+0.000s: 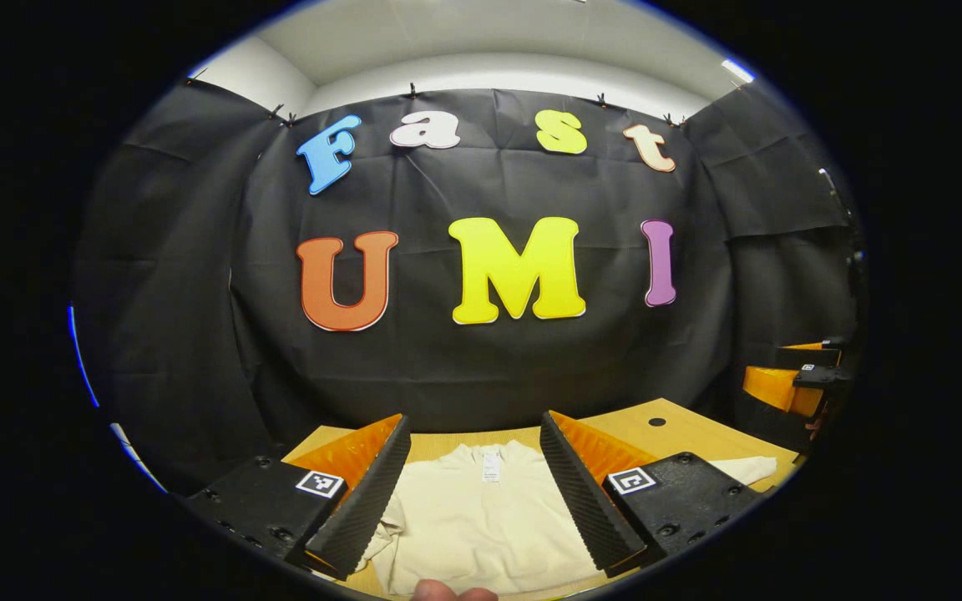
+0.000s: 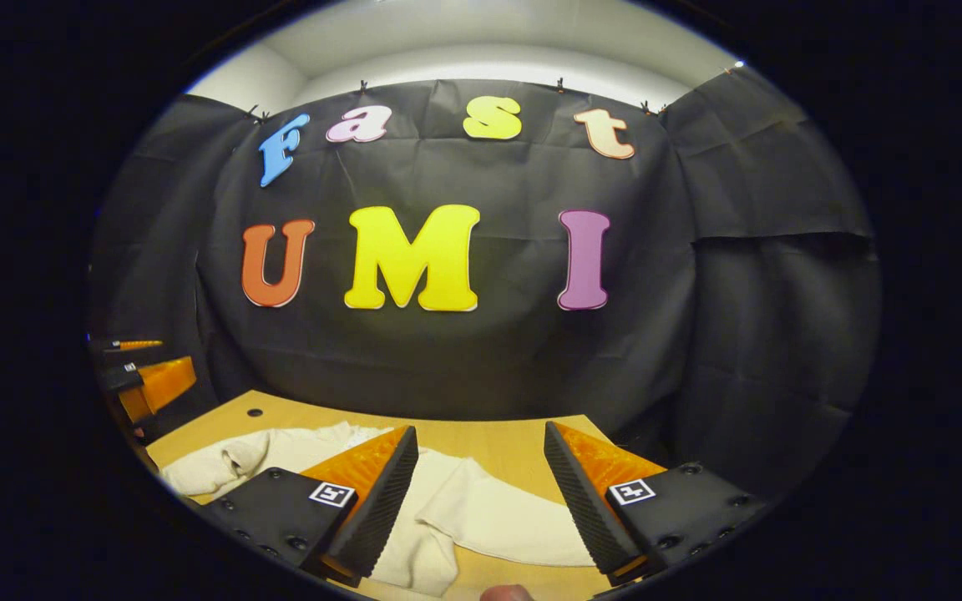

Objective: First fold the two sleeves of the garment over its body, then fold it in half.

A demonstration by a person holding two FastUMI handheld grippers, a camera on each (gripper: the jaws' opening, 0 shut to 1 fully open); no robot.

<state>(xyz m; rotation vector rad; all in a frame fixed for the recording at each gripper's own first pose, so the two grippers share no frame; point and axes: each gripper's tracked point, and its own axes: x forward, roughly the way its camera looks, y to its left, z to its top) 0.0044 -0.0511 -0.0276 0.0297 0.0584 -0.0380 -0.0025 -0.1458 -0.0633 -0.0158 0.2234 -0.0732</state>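
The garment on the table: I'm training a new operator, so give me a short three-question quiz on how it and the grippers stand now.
1. True or false: the left gripper is shut on the garment.
2. Multiple choice: in the right gripper view, the sleeve between the right gripper's fingers lies (a) out to the side on the table, (b) folded over the body, (c) hanging off the table's edge.
3. Fill in: in the left gripper view, the small tag at the garment's collar sits between the gripper's two ____.

Key: 1 false, it is open above the cloth. 2 a. 3 fingers.
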